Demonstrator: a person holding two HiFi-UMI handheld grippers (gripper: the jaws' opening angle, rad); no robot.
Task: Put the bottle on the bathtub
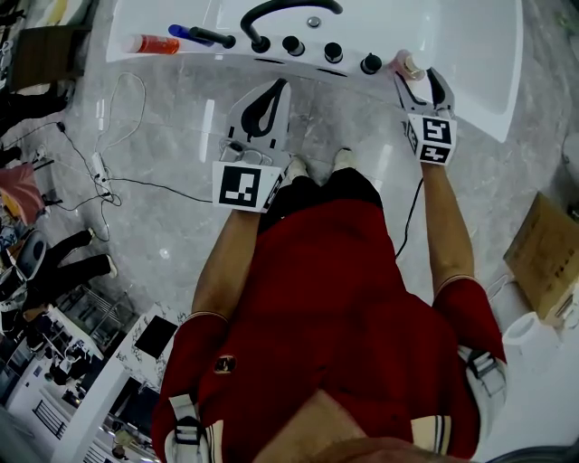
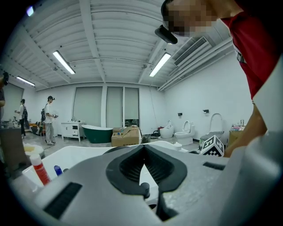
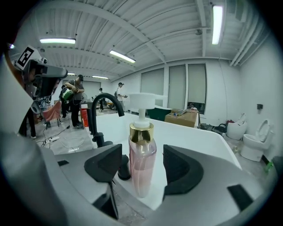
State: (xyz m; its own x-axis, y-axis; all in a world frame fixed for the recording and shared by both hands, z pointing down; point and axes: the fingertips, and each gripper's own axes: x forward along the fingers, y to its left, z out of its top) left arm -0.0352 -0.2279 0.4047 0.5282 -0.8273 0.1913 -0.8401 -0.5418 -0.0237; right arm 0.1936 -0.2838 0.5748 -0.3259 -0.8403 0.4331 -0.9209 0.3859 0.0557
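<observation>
A pink pump bottle (image 3: 142, 154) with a gold collar and white pump stands upright on the white bathtub's rim (image 3: 190, 137), beside a black knob (image 3: 124, 167). My right gripper (image 3: 141, 172) is open, one jaw on each side of the bottle, with a small gap on both sides. In the head view the bottle (image 1: 409, 65) sits at the rim's right end, between the right gripper's fingers (image 1: 441, 92). My left gripper (image 1: 274, 90) is shut and empty, held over the floor just short of the bathtub rim (image 1: 194, 56). Its jaws meet at the tip (image 2: 143, 149).
A black faucet (image 1: 271, 13) and several black knobs (image 1: 333, 51) line the rim. A red bottle (image 1: 151, 43) and a blue item (image 1: 184, 33) lie at its left end. Cables and a power strip (image 1: 99, 167) cross the floor at left. A cardboard box (image 1: 543, 258) stands at right.
</observation>
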